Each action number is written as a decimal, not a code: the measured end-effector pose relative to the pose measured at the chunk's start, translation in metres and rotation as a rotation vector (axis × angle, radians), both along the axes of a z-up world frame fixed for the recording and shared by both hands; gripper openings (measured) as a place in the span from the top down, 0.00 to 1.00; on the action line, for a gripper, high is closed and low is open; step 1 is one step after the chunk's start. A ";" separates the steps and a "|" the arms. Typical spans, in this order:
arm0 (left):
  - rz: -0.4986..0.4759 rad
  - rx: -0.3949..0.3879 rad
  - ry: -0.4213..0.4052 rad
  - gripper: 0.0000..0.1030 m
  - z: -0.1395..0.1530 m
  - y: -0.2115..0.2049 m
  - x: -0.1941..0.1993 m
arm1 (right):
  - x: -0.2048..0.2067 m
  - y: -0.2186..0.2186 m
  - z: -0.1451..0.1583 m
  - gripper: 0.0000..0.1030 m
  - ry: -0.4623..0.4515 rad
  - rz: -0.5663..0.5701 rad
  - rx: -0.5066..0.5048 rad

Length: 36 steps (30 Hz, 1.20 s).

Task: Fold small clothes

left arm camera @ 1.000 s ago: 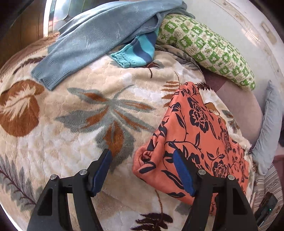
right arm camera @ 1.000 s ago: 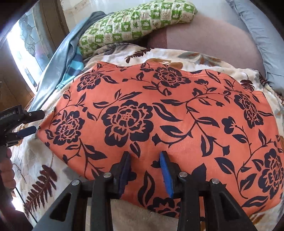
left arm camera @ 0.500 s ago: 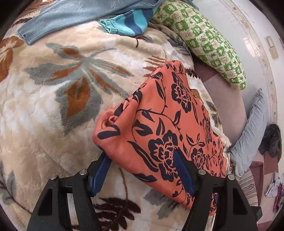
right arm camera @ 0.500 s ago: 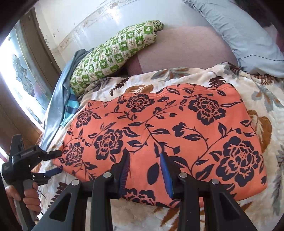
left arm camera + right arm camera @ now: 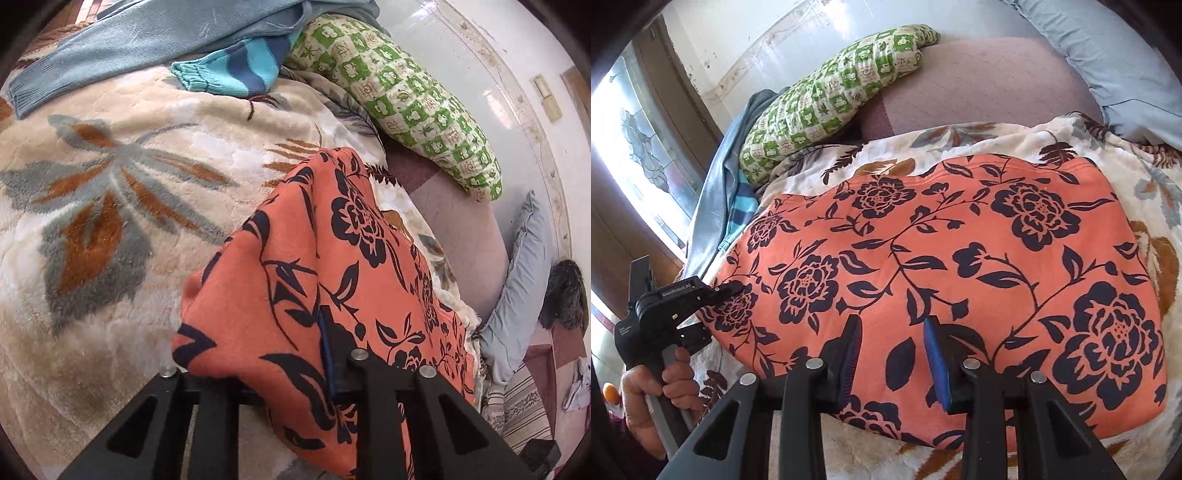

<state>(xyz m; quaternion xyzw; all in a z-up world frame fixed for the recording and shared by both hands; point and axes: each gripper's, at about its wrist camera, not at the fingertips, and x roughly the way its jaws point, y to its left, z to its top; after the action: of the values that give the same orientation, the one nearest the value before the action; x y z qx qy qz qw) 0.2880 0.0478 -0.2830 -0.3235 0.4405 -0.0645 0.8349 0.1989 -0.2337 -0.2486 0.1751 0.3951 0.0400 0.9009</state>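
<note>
Two grippers work at one orange flowered garment (image 5: 942, 266), which lies spread flat on the leaf-patterned blanket (image 5: 110, 206) of a bed. The left gripper (image 5: 258, 354) sits at the garment's left end, its jaws clenched on the fabric edge; the cloth drapes over the near finger and bunches up ahead of it. In the right wrist view the same left gripper (image 5: 698, 314) is held upright in the person's left hand (image 5: 653, 398), fist wrapped around the handle. The right gripper (image 5: 892, 354) hovers low over the garment's near edge, jaws released with a gap between the blue pads (image 5: 936, 358). A green checked pillow (image 5: 827, 103) and a blue sweater (image 5: 147, 44) lie beyond the garment.
</note>
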 end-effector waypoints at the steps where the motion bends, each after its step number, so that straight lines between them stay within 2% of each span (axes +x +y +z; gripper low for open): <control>1: -0.003 0.008 -0.015 0.82 0.002 -0.001 -0.001 | 0.001 0.004 0.001 0.64 -0.005 0.010 0.001; 5: -0.030 0.032 -0.080 0.84 0.013 -0.004 -0.005 | 0.005 0.022 -0.001 0.64 -0.002 0.043 -0.021; 8: -0.081 0.101 -0.145 0.84 0.031 -0.014 -0.012 | 0.014 0.033 -0.018 0.64 0.074 0.073 -0.070; 9: -0.099 0.124 -0.171 0.85 0.038 -0.018 -0.016 | 0.014 0.035 -0.021 0.64 0.075 0.082 -0.091; 12: -0.157 0.197 -0.259 0.85 0.065 -0.033 -0.028 | 0.012 0.026 -0.014 0.65 0.082 0.083 -0.045; 18: -0.280 0.282 -0.404 0.85 0.119 -0.087 -0.056 | -0.001 -0.045 0.006 0.65 -0.002 -0.072 0.114; 21: -0.354 0.332 -0.436 0.85 0.138 -0.134 -0.069 | -0.011 -0.085 0.013 0.65 -0.034 -0.177 0.152; 24: -0.450 0.351 -0.471 0.85 0.148 -0.191 -0.086 | -0.029 -0.134 0.018 0.65 -0.073 -0.308 0.192; 26: -0.519 0.379 -0.498 0.85 0.147 -0.232 -0.099 | -0.042 -0.172 0.021 0.65 -0.101 -0.396 0.247; 28: -0.588 0.391 -0.486 0.85 0.133 -0.276 -0.107 | -0.061 -0.209 0.023 0.65 -0.131 -0.485 0.289; 30: -0.660 0.413 -0.456 0.84 0.107 -0.318 -0.110 | -0.080 -0.241 0.024 0.65 -0.163 -0.567 0.318; 32: -0.728 0.467 -0.383 0.81 0.073 -0.353 -0.112 | -0.100 -0.268 0.024 0.65 -0.188 -0.634 0.364; 34: -0.771 0.508 -0.285 0.75 0.042 -0.370 -0.111 | -0.117 -0.290 0.022 0.64 -0.199 -0.677 0.411; 36: -0.781 0.516 -0.303 0.71 0.041 -0.366 -0.117 | -0.123 -0.301 0.021 0.63 -0.193 -0.697 0.421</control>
<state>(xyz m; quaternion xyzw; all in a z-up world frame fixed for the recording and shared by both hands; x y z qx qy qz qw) 0.1712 -0.3183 -0.2423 0.0963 0.4041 -0.3078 0.8559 0.0764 -0.5345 -0.2278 0.4742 0.2093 -0.1712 0.8379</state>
